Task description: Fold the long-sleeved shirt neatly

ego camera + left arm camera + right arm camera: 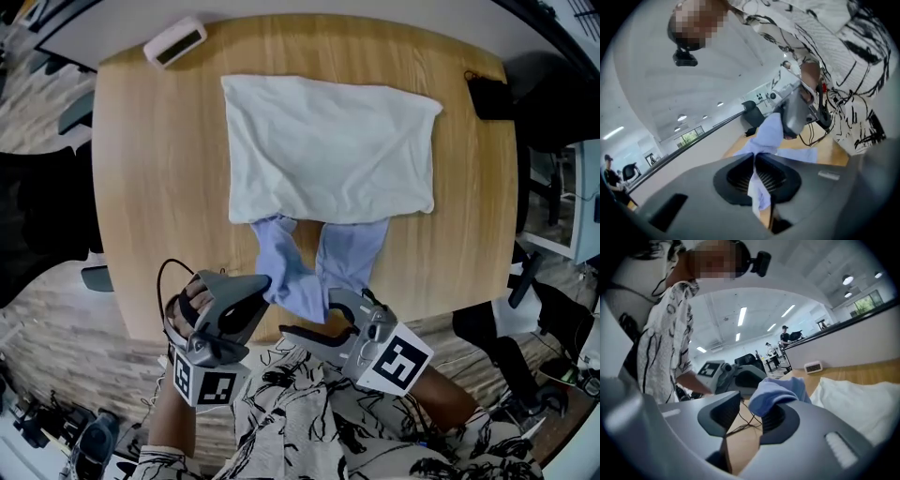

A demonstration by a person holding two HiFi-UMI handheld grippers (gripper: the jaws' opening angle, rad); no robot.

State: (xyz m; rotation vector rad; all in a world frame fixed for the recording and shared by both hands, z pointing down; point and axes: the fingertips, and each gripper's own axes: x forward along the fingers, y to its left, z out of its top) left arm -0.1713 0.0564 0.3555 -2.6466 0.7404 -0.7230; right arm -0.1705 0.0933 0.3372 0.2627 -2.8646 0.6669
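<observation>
One white box [174, 42], black object [487, 97], beyond shirt [328, 178]

A round-cornered table [159, 187] of pale wood grain carries a white, roughly rectangular fold of shirt [328, 145] lying flat near its middle. Two blue sleeves [352, 248] run out from under the fold's near edge across the wood toward the near rim, where their ends lift off the surface. At the far left corner lies a small white device [175, 42] (dark on one face), and at the far right edge a black object [487, 97], both well apart from the cloth.
</observation>
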